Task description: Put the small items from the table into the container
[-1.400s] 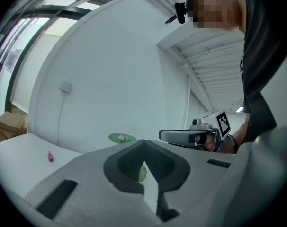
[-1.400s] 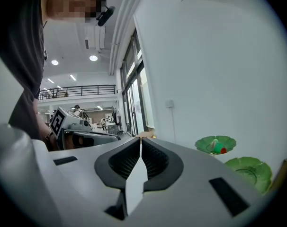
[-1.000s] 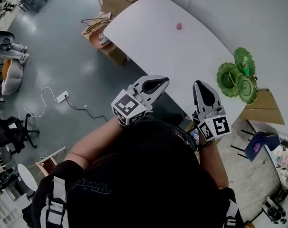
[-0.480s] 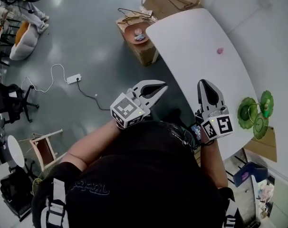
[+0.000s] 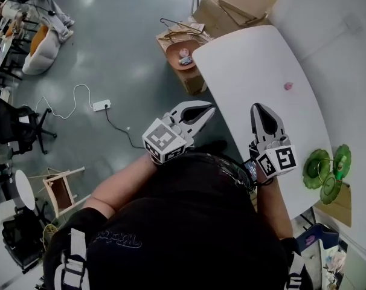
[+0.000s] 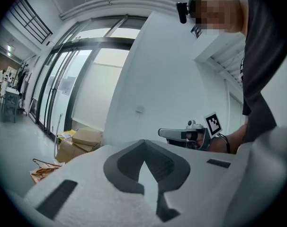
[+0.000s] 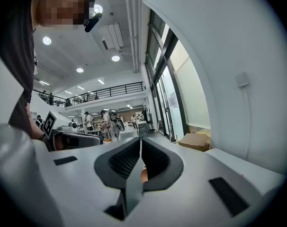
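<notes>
Head view shows the left tool and right tool both clenched on nothing near the desk; a small pink item lies on it, well apart from the green tiered stand.

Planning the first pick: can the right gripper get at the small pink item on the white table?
Probably yes: nothing lies between the right gripper and the small pink item on the white table.

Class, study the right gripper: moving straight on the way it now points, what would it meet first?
Probably nothing soon: the right gripper points along the white table, left of the pink item, toward the brown bowl beyond; depth unclear.
</notes>
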Tool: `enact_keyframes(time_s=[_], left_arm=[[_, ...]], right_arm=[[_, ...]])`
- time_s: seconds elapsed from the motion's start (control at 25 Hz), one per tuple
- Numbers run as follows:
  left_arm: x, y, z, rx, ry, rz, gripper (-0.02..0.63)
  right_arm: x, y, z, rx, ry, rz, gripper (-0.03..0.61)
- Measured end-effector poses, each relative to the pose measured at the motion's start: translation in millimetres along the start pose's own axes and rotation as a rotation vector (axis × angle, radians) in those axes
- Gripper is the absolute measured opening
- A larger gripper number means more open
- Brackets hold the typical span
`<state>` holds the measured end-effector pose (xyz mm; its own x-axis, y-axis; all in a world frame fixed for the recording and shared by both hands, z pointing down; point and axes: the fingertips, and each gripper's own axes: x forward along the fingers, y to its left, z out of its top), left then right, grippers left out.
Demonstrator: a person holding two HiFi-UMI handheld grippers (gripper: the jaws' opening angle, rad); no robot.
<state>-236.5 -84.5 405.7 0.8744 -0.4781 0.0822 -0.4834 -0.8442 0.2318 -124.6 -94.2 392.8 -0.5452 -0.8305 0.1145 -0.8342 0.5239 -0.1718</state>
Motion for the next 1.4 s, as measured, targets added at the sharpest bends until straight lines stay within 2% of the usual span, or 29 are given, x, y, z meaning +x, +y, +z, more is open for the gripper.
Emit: enact_keyframes(time_s=[0.2, 0.36, 0.76, 1.08, 1.4], left_arm=[[73, -4, 13, 0.021, -0.006, -0.091, 0.005], [124, -11, 22, 0.008, 0.008, -0.185, 0.005], [236, -35, 19, 0.002, 0.095, -0.545, 0.005], [274, -16, 33, 0.038, 0.133, -0.806, 0.005], [274, 30, 41, 0.044, 0.172, -0.919, 0.005]], right_arm=[[-6, -52, 14, 0.004, -0.030, -0.060, 0.023], [-22, -89, 20, 0.008, -0.037, -0.150, 0.023], [-80, -164, 25, 0.049, -0.075, -0.546, 0.023], [-65, -175, 25, 0.079, -0.108, -0.804, 0.023], [-31, -164, 28, 0.094, -0.138, -0.971, 0.023]])
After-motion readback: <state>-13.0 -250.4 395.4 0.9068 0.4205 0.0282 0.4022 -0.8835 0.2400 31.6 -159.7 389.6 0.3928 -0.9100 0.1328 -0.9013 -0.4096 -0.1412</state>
